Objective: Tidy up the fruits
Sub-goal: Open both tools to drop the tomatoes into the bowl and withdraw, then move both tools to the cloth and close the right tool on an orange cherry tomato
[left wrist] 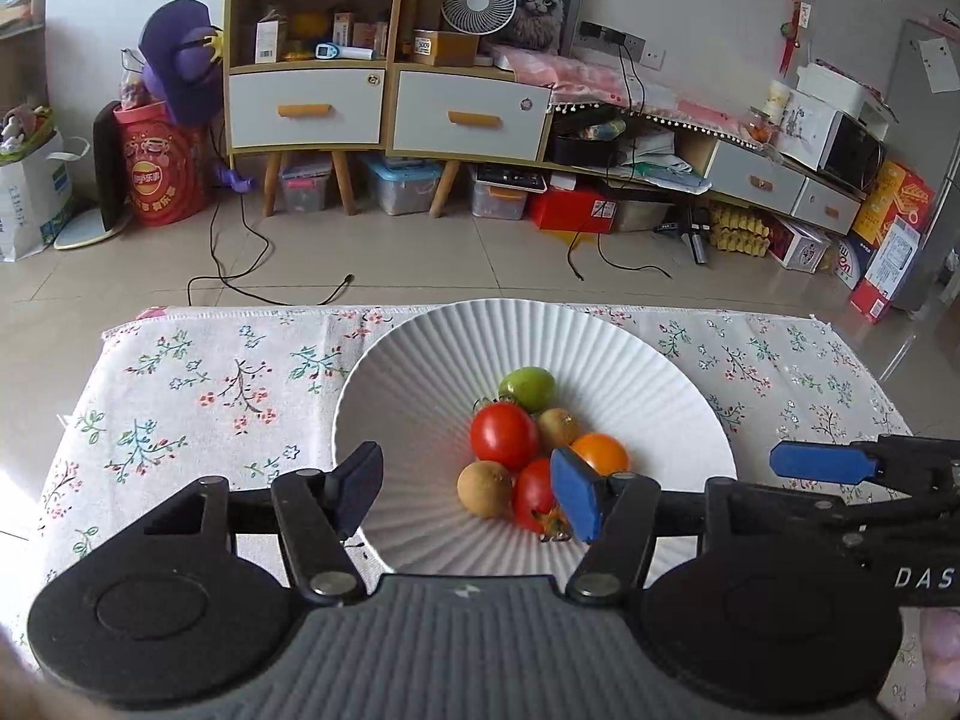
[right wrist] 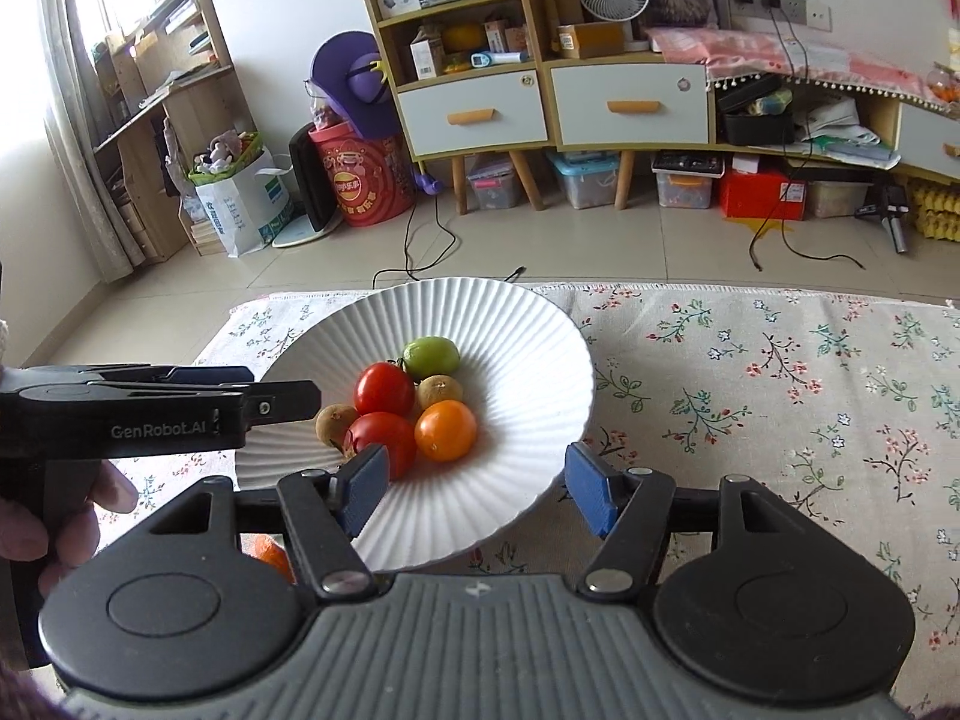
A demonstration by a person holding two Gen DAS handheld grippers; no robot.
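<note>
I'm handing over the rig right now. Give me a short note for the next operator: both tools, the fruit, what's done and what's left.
Left tool: open, nothing held, poised over the near side of the plate.
Right tool: open, nothing held, jaws straddling the plate's near rim.
Fruit: six pieces bunched together in the plate: green fruit, two red tomatoes, orange tomato, two brown fruits.
Also: an orange thing sits low beside the plate, mostly hidden by the right tool; cannot tell what it is.
Done: six fruits gathered in the plate.
Left: check that orange thing; plate it if it is fruit.
</note>
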